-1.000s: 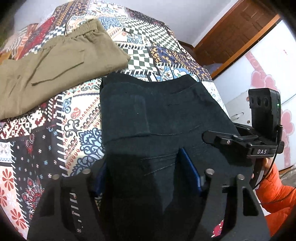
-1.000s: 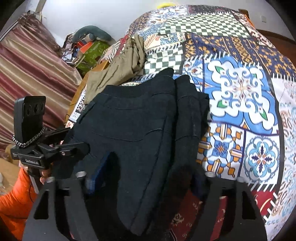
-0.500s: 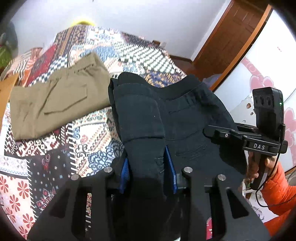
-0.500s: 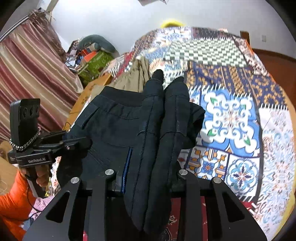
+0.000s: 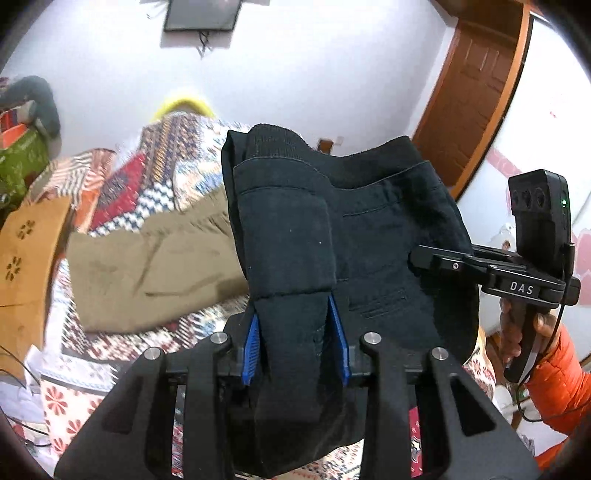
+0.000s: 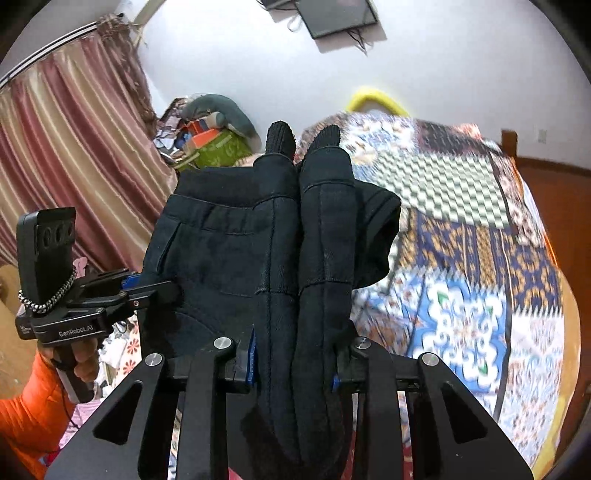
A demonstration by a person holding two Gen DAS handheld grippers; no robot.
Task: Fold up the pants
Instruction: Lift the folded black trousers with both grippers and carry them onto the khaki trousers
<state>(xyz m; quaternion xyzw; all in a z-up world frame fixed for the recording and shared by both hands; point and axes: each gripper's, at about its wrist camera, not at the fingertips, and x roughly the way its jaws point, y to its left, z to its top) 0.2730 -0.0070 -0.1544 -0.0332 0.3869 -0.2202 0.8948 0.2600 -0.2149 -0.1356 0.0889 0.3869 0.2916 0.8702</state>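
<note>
Two tongs share one load: black pants [image 5: 373, 236], lifted off the bed [image 6: 472, 236] and hanging in the air above its near edge. Left tongs [image 5: 295, 343] clenched on a folded bundle of the fabric, blue pads [image 5: 252, 345] pressing it from both sides. Right tongs [image 6: 291, 354] clenched on two thick rolls of the same pants; one blue pad visible at the left, the other mostly buried in cloth. Waistband points up and away from both cameras; pocket seam shows on the panel stretched between the two grips. Lower end of the pants drops below both tongs, out of view.

Khaki pants [image 5: 155, 266] lie flat on the bed, on the left side, just behind the black pants as the left wrist sees them; contact between the two: cannot tell.

Bed surface to the right of the black pants, toward the far right corner, shows bare patterned quilt. Left edge of the bed borders a wooden board [image 5: 26, 258] and a pile of clutter [image 6: 207, 136] by the curtain [image 6: 74, 155]. Door [image 5: 476, 85] sits past the far right corner. Wall screen [image 6: 336, 14] hangs above the head of the bed.
</note>
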